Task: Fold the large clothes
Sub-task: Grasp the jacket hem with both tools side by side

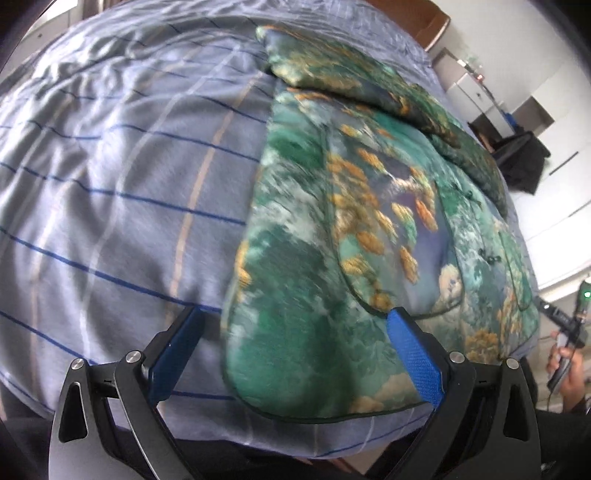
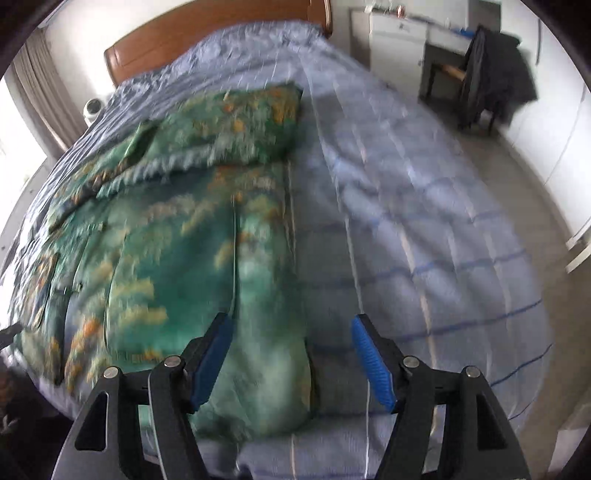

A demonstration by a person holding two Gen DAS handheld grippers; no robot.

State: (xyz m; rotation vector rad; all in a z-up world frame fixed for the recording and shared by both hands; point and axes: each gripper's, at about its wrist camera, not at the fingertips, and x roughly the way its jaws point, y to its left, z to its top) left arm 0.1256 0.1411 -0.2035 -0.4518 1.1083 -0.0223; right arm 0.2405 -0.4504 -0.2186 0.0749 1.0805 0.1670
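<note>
a: biggest thing first?
b: bed (image 1: 110, 166), takes up most of both views. blue-grey cover w/ dark blue and tan check lines, creased all over. wooden headboard (image 2: 207, 33) at the far end in the right wrist view.

a: and the garment?
b: green printed jacket (image 1: 332, 240) lying flat on the cover, orange/gold leaf pattern, dark piping along the edges. one sleeve (image 1: 369, 85) is folded across the top of the body. near hem sits close to the bed's near edge. in the right wrist view the same jacket (image 2: 166, 258) fills the left half, sleeve lying across its far end, but that frame is smeared w/ motion blur.

a: left claw?
b: left gripper (image 1: 295, 325) spread wide, nothing between the blue pads (image 1: 415, 354). it hangs over the jacket's near left corner: one finger over bare cover, the other over the fabric. can't tell if a tip touches.

a: right claw?
b: right gripper (image 2: 291, 332) also wide apart, holding nothing, over the jacket's near right corner; left finger over the fabric, right finger over the cover.

a: small stuff?
b: chair w/ dark clothing (image 2: 495, 74) by the wall, white cabinet (image 2: 395, 37) next to it.
</note>
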